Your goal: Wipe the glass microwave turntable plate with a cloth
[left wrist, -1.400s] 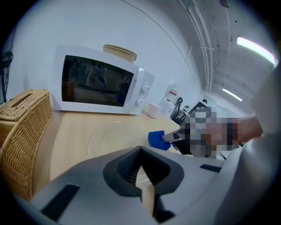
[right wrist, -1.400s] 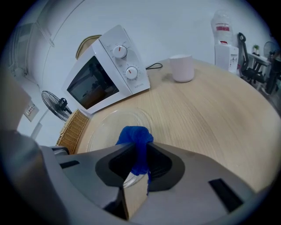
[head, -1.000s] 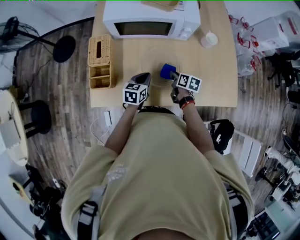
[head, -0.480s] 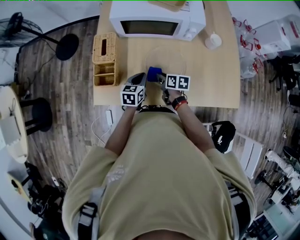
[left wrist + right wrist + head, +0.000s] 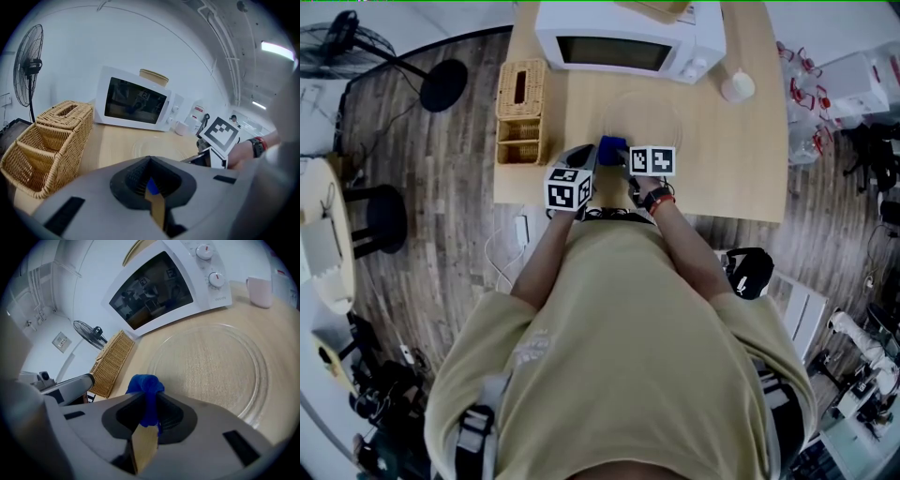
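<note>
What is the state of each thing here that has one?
right tool: shut on the cloth
left tool: jaws together
cloth: bunched up
turntable plate: lying flat on the table
microwave door: shut
cup: upright

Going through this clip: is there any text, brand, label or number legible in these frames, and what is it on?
No text reads clearly in any view.
White microwave oven: small grey print beneath its lower knob, too small to read.
Black-and-white marker cubes: square patterns only, no letters or digits.
White container with a red patch behind the microwave: blurred, unreadable.
</note>
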